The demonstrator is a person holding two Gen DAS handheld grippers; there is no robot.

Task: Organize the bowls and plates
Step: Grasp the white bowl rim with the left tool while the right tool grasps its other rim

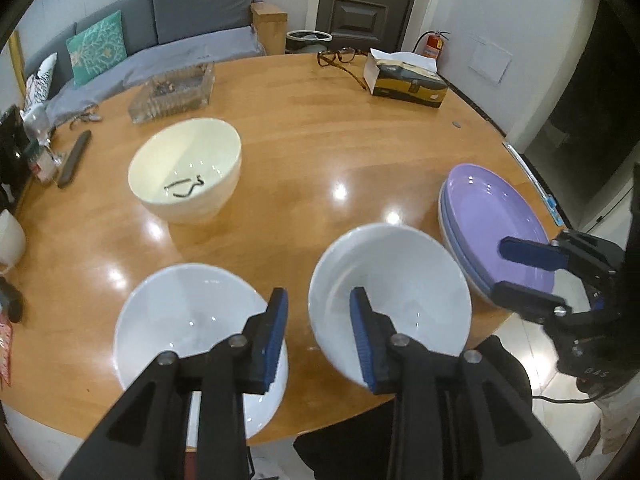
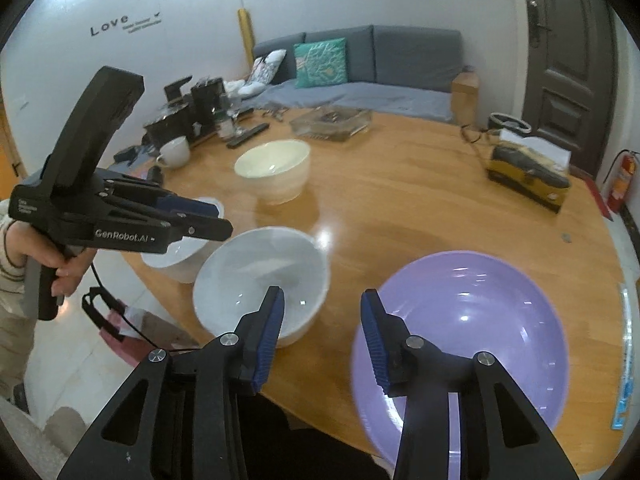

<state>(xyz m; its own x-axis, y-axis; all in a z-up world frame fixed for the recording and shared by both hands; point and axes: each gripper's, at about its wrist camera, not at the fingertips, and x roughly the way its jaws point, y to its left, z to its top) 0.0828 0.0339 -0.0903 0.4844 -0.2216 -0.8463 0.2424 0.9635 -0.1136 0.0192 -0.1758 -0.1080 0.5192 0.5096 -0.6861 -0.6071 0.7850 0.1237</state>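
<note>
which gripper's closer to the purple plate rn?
Right. The right gripper hangs over the near edge of the purple plate, fingers apart, nothing held. The left gripper is off to the side, above the two white bowls.

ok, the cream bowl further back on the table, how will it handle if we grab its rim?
The cream bowl looks like glazed ceramic: probably rigid, fairly heavy, and chippable. Its glossy wall suggests pads may slip. Deep with a seemingly narrower base, it might tip if pushed high on the wall.

1. Lower plates (image 1: 456, 240) of the stack mostly hidden under the purple plate (image 1: 500, 224).
2. Left white bowl (image 2: 172, 254) largely covered by the left gripper (image 2: 218, 220).
3. Mug (image 1: 10, 240) cut off at frame edge.
</note>
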